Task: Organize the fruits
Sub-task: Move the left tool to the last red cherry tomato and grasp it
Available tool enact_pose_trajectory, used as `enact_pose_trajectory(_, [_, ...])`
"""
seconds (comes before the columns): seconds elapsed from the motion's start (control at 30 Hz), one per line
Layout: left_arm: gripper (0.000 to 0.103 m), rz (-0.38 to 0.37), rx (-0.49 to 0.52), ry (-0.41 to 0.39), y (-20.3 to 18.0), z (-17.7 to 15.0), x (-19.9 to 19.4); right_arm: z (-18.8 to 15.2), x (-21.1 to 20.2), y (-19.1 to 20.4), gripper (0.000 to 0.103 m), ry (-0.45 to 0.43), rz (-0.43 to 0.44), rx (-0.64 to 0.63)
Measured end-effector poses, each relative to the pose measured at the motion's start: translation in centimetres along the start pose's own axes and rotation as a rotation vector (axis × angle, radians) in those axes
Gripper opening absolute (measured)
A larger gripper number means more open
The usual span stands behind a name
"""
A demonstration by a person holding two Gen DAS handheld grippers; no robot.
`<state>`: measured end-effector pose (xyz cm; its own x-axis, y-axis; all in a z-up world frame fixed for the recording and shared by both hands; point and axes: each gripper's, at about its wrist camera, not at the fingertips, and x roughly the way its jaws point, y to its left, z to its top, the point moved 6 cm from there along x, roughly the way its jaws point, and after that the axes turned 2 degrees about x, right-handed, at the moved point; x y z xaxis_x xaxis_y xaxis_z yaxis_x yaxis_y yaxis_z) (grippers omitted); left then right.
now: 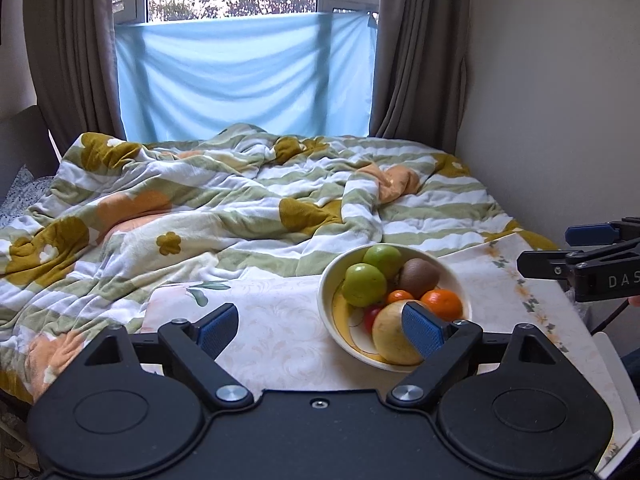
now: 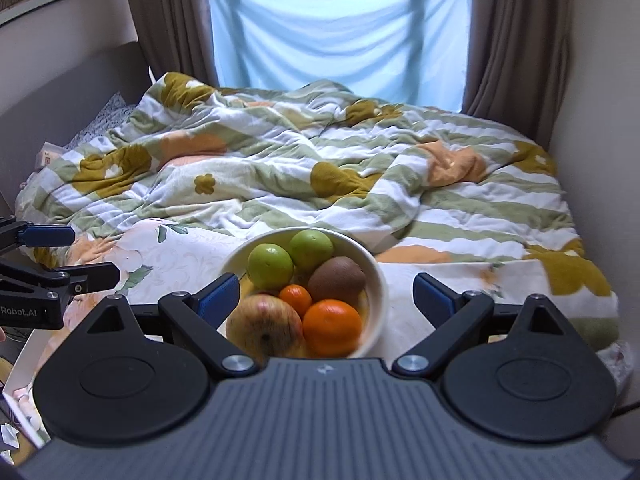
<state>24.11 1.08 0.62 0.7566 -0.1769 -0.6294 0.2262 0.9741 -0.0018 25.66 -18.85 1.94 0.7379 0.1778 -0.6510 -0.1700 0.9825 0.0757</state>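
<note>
A white bowl (image 1: 325, 294) (image 2: 378, 280) stands on a floral tablecloth (image 1: 272, 320) at the foot of the bed. It holds two green apples (image 1: 364, 284) (image 2: 270, 266), a kiwi (image 1: 419, 278) (image 2: 337, 279), a large orange (image 1: 442, 303) (image 2: 332, 326), a small tangerine (image 2: 296, 299) and a yellowish apple (image 1: 390, 340) (image 2: 264, 326). My left gripper (image 1: 320, 322) (image 2: 94, 255) hovers open just left of the bowl, with nothing between its fingers. My right gripper (image 2: 326, 288) (image 1: 546, 249) is open wide in front of the bowl and holds nothing.
Behind the table lies a bed with a rumpled striped floral quilt (image 1: 240, 200) (image 2: 320, 168). Brown curtains (image 1: 420, 60) and a pale blue cloth (image 1: 248, 80) hang over the window beyond. A cream wall (image 1: 560, 100) stands close on the right.
</note>
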Motion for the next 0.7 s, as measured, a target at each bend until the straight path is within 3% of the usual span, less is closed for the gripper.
enact_pose_trajectory(0.37, [0.103, 0.062, -0.019, -0.048, -1.6, -4.1, -6.7, -3.9, -8.7, -1.3, 0.103, -0.057, -0.031, 0.033])
enact_pose_trajectory(0.53, [0.103, 0.099, -0.038, -0.012, -0.6, -6.5, -6.5, -6.2, -10.2, -2.3, 0.103, -0.052, -0.059, 0.060])
enact_pose_trajectory(0.7, [0.103, 0.137, -0.057, 0.020, 1.4, -8.9, -4.1, -9.0, -9.1, -3.4, 0.103, -0.022, -0.079, 0.077])
